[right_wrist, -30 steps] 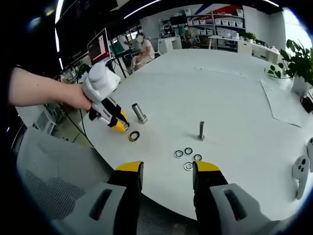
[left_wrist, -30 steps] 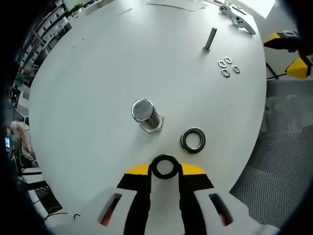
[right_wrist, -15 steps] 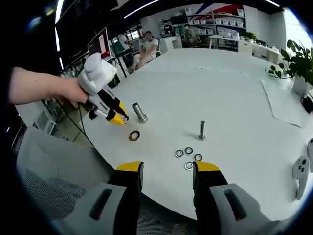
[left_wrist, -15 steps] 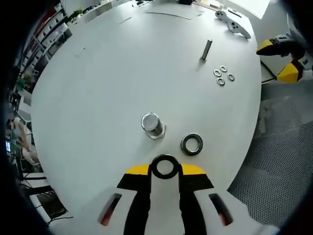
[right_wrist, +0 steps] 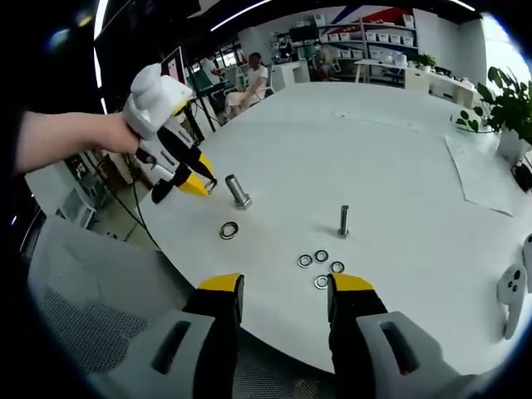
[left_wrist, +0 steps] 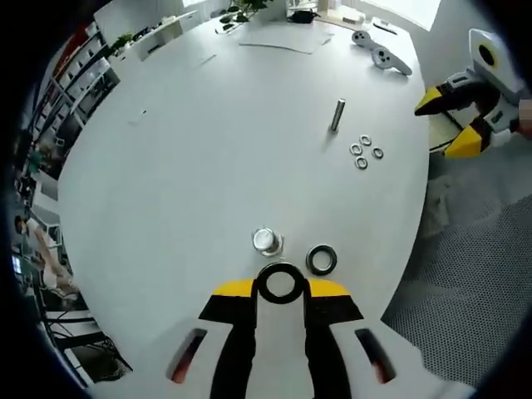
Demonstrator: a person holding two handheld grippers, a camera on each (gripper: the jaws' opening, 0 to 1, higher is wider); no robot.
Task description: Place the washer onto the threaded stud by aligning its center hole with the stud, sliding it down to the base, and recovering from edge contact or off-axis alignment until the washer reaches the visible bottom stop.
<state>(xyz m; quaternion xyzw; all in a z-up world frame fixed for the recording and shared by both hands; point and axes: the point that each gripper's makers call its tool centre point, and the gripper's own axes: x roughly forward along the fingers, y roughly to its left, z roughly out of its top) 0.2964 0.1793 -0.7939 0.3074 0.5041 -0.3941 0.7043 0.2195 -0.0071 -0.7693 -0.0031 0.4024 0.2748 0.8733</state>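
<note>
White table (left_wrist: 191,150), washer (left_wrist: 280,283) in left gripper (left_wrist: 280,293)

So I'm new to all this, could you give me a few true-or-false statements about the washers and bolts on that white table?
1. The left gripper holds a large dark washer between its jaws. True.
2. Another large washer already sits on the big stud. False: it lies flat on the table beside the stud.
3. Four small washers lie near the thin stud. True.
4. The right gripper grips a small washer. False: its jaws are open and hold nothing.
</note>
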